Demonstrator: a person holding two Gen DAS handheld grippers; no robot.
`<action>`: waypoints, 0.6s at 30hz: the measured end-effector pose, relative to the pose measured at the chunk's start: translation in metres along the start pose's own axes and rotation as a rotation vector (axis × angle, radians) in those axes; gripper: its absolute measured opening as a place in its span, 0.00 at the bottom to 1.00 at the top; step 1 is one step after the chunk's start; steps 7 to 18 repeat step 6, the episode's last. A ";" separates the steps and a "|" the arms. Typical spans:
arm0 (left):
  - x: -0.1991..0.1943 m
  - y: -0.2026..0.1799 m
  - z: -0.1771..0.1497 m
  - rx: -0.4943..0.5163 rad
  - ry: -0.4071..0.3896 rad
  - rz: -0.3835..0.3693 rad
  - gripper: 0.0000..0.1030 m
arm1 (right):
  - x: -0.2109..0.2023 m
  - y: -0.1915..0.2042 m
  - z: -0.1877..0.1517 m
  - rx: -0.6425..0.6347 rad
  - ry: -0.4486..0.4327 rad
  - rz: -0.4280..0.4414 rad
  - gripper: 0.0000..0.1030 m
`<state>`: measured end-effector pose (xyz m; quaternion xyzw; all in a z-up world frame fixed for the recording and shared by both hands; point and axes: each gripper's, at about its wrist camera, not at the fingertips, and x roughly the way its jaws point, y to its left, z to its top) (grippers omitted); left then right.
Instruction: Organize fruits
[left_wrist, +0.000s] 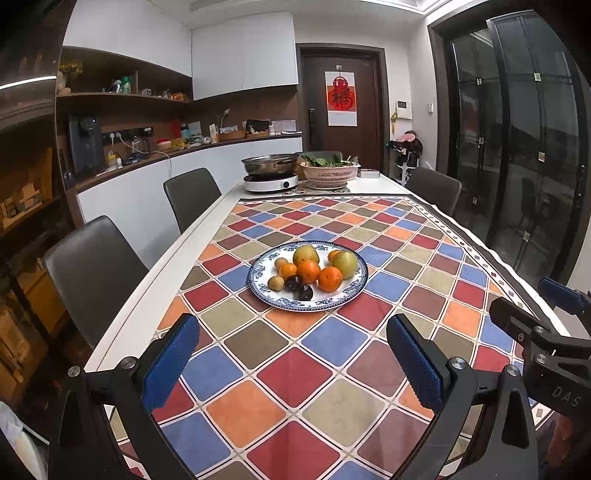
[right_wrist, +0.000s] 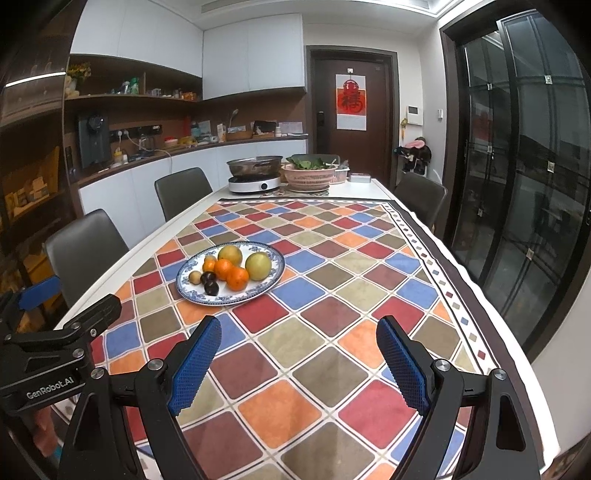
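The long surface carried a chequered cloth, and on that cloth sat a blue-rimmed plate with all the fruit in view gathered on it: two large yellow-green fruits, several oranges, two dark plums and a few small brownish fruits. No fruit lay loose on the cloth.

That fits either a pile waiting to be sorted or fruit already collected, so the step in hand could not be settled.

At the far end stood a pot on a white cooker and a pink basket of greens, well apart from the plate; grey chairs lined the left side. Nothing stood between tongs and plate.

The left tongs were spread wide and held nothing, hovering short of the plate; the right tongs were likewise spread and bare.
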<state>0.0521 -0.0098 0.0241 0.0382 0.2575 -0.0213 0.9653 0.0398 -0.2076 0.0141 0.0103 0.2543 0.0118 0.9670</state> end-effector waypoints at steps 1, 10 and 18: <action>0.000 0.000 0.000 0.000 0.000 0.000 1.00 | 0.000 0.000 0.000 -0.001 0.000 0.000 0.84; 0.000 0.001 0.000 -0.001 0.004 0.000 1.00 | 0.001 0.001 -0.001 -0.003 0.001 -0.001 0.84; 0.000 0.001 0.000 -0.001 0.004 0.000 1.00 | 0.001 0.001 -0.001 -0.003 0.001 -0.001 0.84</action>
